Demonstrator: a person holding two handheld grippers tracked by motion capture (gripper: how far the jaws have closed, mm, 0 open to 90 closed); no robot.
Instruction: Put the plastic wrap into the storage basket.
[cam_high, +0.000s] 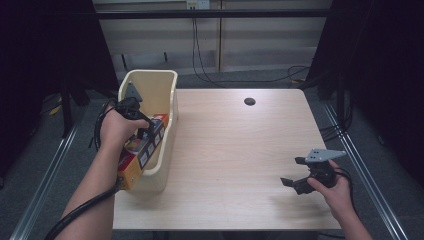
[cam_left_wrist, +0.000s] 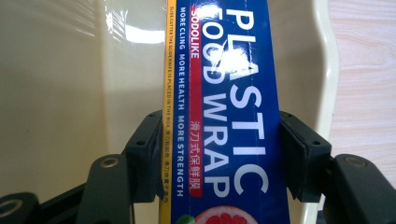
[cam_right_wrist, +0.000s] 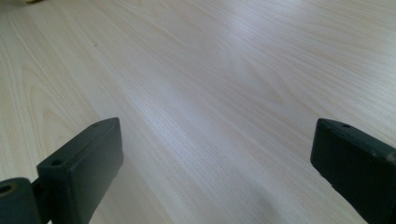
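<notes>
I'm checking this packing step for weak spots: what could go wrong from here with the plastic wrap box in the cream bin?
The left claw grips the plastic wrap box across its smooth, glossy faces, so it might slip. The box's near end juts past the bin rim, so it could catch there or lever the light bin along the table.

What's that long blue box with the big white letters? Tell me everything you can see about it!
The plastic wrap box is long and narrow, and looks like glossy cardboard. One face is dark blue with white letters reading "PLASTIC FOOD WRAP", a red label strip, and a grapefruit picture at one end; a yellow-orange side runs beside it. It lies slanted in the cream plastic bin, its near end sticking out over the bin's front rim. The left gripper is shut on it, one black jaw pressing each long side.
</notes>
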